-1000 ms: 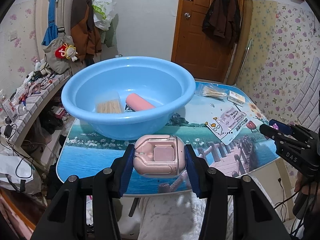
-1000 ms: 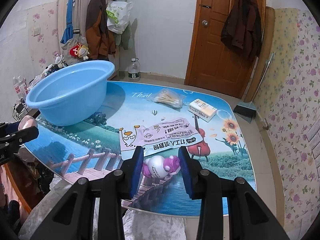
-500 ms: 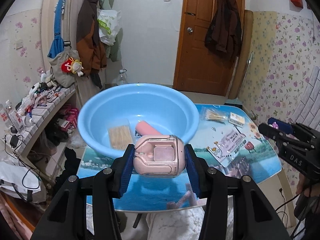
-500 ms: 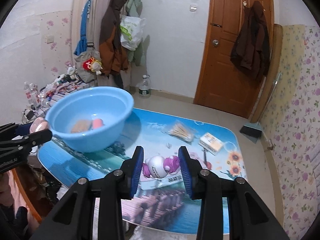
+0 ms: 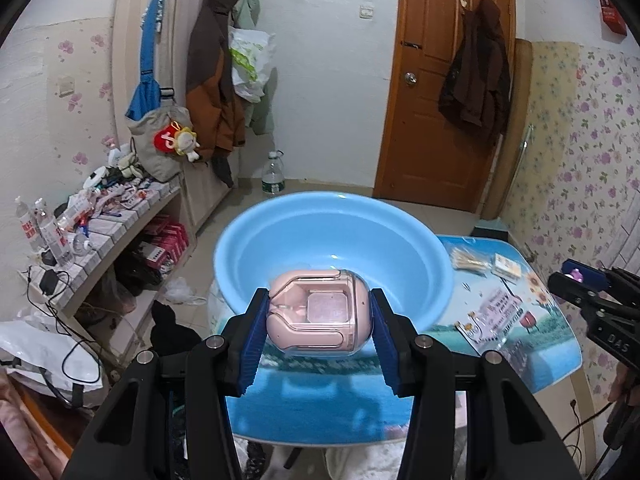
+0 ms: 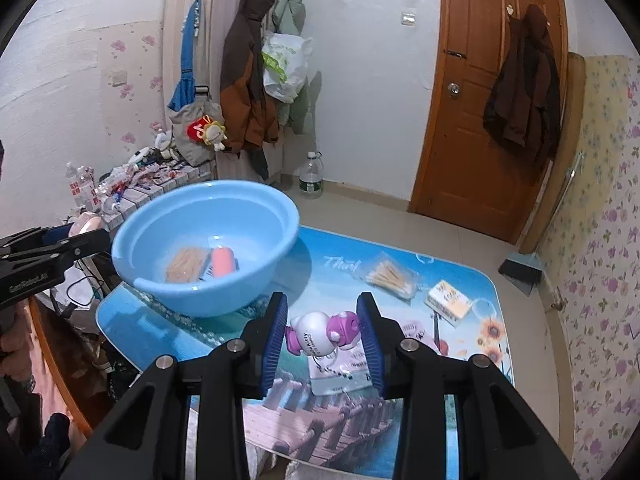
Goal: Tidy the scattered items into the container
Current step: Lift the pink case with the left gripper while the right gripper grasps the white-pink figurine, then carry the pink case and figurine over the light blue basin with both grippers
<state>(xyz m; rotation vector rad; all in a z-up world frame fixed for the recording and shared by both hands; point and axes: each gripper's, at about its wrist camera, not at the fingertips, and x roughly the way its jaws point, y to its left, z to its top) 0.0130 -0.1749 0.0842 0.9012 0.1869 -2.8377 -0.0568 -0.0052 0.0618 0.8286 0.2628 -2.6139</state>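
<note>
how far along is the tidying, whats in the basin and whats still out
Done: a pack of wooden sticks and an orange tube lie in the blue basin. In hand: the left gripper is shut on a pink earbud case, the right gripper on a small toy figure. Left on the table: a cotton swab bag, a small box and a printed packet.

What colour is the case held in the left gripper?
Pale pink, with a clear lid; the case shows best in the left wrist view.

Brown door (image 6: 484,112) (jacket (image 6: 520,108) hung), water bottle (image 6: 311,181)
</note>
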